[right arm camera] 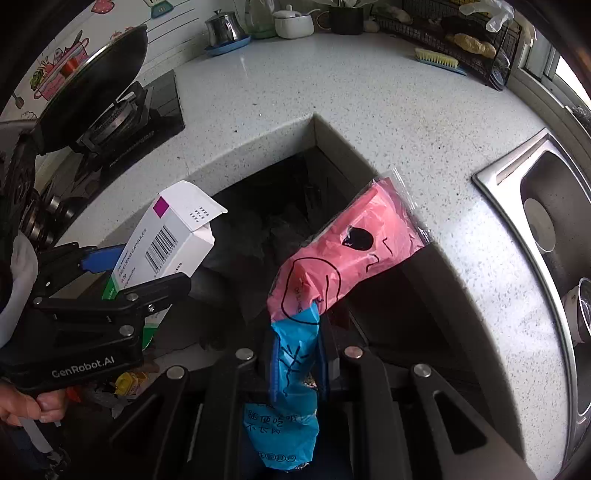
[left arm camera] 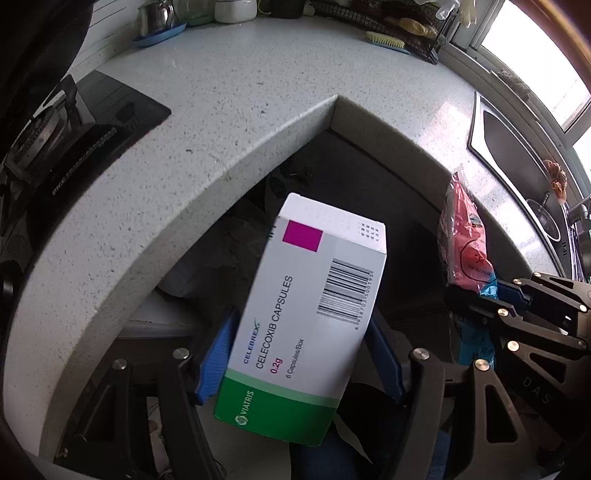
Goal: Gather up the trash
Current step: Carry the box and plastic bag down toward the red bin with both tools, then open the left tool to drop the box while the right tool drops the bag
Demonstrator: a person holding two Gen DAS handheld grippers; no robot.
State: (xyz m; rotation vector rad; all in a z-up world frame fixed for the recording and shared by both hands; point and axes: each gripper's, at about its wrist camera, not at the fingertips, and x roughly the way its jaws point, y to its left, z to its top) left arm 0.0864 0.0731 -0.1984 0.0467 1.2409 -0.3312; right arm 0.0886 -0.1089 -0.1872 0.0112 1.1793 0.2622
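My left gripper [left arm camera: 299,343] is shut on a white and green Celebrex medicine box [left arm camera: 306,314], held over the dark gap in front of the inner corner of the counter. The box also shows in the right wrist view [right arm camera: 166,240], with the left gripper [right arm camera: 122,273] around it. My right gripper [right arm camera: 295,354] is shut on a pink and blue plastic snack wrapper [right arm camera: 343,251], held over the same gap. The wrapper also shows in the left wrist view [left arm camera: 461,240], with the right gripper [left arm camera: 476,295] to the right of the box.
A speckled white L-shaped countertop [right arm camera: 369,96] wraps the gap. A gas hob with a black pan [right arm camera: 96,70] is at the left, a steel sink [right arm camera: 546,229] at the right. A kettle, jars, brush and wire rack [right arm camera: 461,33] stand at the back. Dark crumpled material [right arm camera: 258,229] lies below.
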